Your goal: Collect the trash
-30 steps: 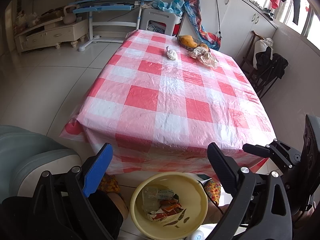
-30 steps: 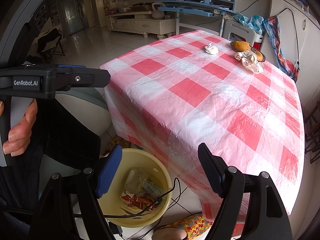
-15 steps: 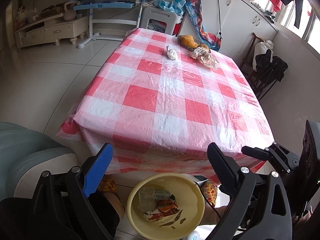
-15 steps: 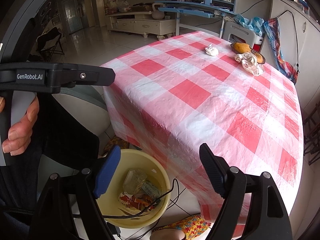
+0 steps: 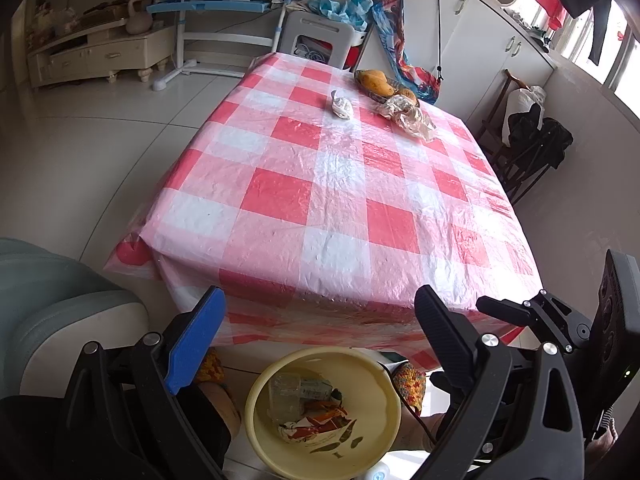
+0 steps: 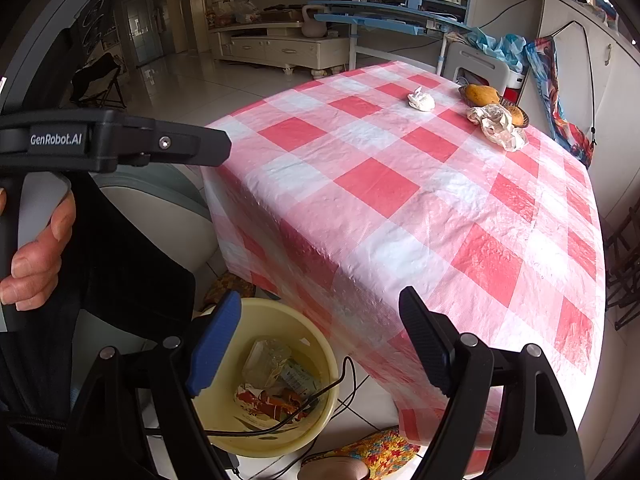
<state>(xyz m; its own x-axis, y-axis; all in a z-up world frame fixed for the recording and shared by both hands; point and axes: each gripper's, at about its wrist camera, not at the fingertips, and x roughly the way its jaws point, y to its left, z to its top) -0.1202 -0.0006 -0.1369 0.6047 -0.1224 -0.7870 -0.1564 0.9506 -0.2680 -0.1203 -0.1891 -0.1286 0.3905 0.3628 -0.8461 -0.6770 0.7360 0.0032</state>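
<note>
Left gripper: held low over the near edge of the bench, jaws wide apart, nothing between them.
Right gripper: likewise tilted down at the near edge, jaws spread wide and empty.
Hand: wrapped around the left gripper's grey handle, seen at the left of the right-wrist view.
Bin: yellow round tub on the floor just below the bench's near edge, holding a clear plastic container and red-and-white wrappers.
Bench: covered in a red-and-white checked plastic cloth.
Trash on bench: a crumpled white wad at the far end; just right of it a crinkled clear wrapper.
Fruit: orange-yellow, in a dish at the far edge, touching the wrapper.
</note>
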